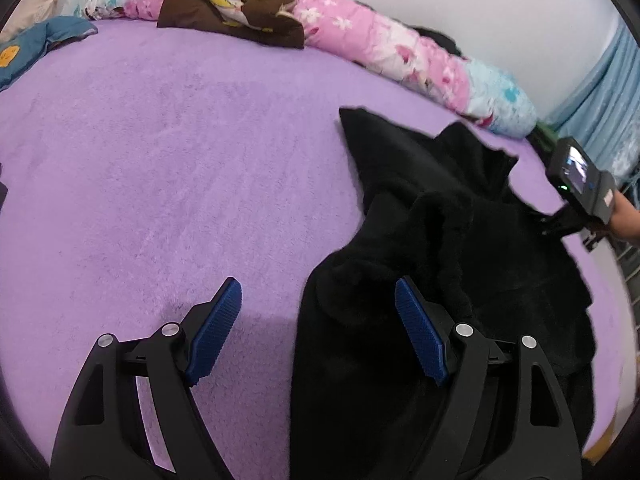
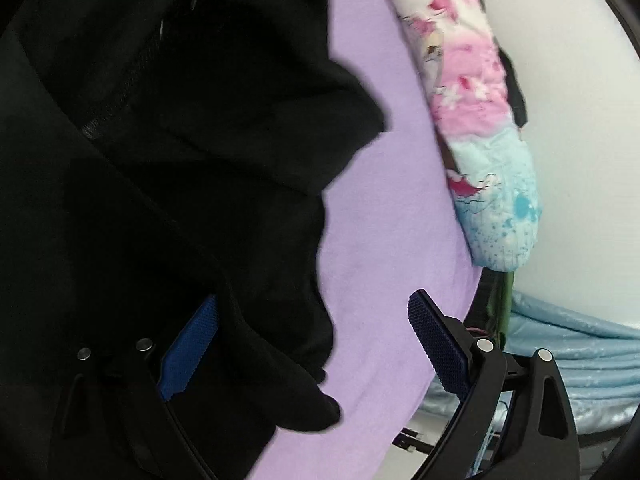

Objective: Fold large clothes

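a black garment [image 1: 460, 208] lies rumpled on the purple bedspread [image 1: 160, 152], bunched toward the right side of the bed, with one pointed corner reaching up toward the rolled floral quilt [image 1: 384, 44] along the wall. the left gripper [image 1: 318, 334] hangs over the near edge of it with its jaws apart; its left blue pad [image 1: 216, 332] is over bare purple cover and the right one over black cloth, and neither presses on anything. the right gripper [image 2: 312, 354] sits at the garment's far right edge, its jaws opening, nearly as wide as they go. a fold of the black fabric droops between them and covers part of the left blue pad [image 2: 188, 352], but the pads are not pinching it. from the left wrist view a hand [image 1: 628, 220] holds that right gripper's handle. a brown printed cloth [image 1: 236, 4] rests on the quilt, a blue cushion [image 1: 36, 48] lies at the far left, and a pale blue curtain [image 2: 580, 344] hangs beyond the bed's end.
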`<action>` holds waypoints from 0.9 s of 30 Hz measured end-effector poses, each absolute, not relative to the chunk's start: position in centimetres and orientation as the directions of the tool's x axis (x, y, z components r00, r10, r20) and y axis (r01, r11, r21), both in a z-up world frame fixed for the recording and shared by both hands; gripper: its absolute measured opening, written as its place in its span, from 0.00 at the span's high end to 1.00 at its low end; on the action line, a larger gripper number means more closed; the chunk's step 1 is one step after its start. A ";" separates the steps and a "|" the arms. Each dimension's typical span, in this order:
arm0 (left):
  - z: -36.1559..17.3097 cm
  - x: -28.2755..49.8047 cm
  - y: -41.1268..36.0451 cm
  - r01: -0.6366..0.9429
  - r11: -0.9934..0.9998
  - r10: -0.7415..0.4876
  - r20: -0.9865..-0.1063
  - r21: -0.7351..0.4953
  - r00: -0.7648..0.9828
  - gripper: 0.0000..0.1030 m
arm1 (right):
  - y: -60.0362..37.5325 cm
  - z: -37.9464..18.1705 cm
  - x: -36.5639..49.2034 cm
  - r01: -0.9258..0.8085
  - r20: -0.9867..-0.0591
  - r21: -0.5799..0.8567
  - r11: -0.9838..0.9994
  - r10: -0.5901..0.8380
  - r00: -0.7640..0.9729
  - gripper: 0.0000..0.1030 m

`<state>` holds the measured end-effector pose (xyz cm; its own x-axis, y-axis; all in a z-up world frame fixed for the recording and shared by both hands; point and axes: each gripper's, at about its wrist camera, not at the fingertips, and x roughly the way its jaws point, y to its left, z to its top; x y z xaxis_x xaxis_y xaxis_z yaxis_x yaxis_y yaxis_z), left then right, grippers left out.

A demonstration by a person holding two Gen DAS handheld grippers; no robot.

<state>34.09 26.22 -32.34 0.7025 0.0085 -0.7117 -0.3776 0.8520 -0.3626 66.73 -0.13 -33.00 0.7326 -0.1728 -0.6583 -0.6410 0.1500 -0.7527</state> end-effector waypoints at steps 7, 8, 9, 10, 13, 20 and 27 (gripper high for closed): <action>-28.9 33.7 24.3 -0.292 0.847 -0.045 -0.607 -0.444 0.793 0.06 | -6.9 -24.8 66.1 -0.702 -0.819 -0.504 0.503 -0.019 0.574 0.08; -28.6 33.9 23.6 -0.262 0.855 -0.067 -0.596 -0.448 0.800 0.06 | -7.9 -24.4 66.5 -0.695 -0.837 -0.453 0.558 0.001 0.547 0.08; -28.4 34.0 23.0 -0.248 0.862 -0.074 -0.594 -0.442 0.801 0.06 | -9.4 -24.0 67.0 -0.678 -0.864 -0.372 0.634 0.031 0.502 0.08; -28.4 34.2 22.4 -0.234 0.869 -0.082 -0.593 -0.436 0.801 0.06 | -10.4 -23.9 67.2 -0.664 -0.880 -0.318 0.676 0.051 0.473 0.08; -28.8 35.0 20.5 -0.193 0.883 -0.121 -0.604 -0.429 0.787 0.06 | -14.1 -24.7 68.5 -0.568 -0.916 -0.079 0.819 0.164 0.365 0.08; -30.3 36.2 17.4 -0.150 0.940 -0.086 -0.637 -0.307 0.766 0.06 | -17.8 -28.8 71.3 -0.354 -0.887 0.288 0.890 0.388 0.253 0.25; -32.2 36.8 18.3 -0.165 0.922 -0.117 -0.659 -0.350 0.743 0.06 | -19.4 -31.9 74.9 -0.218 -0.842 0.439 0.871 0.484 0.239 0.59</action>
<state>36.84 18.32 -32.17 0.7429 -0.1170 -0.6591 -0.1649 0.9223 -0.3496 74.92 -19.43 -31.92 0.2391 0.4842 -0.8416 -0.2182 0.8714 0.4394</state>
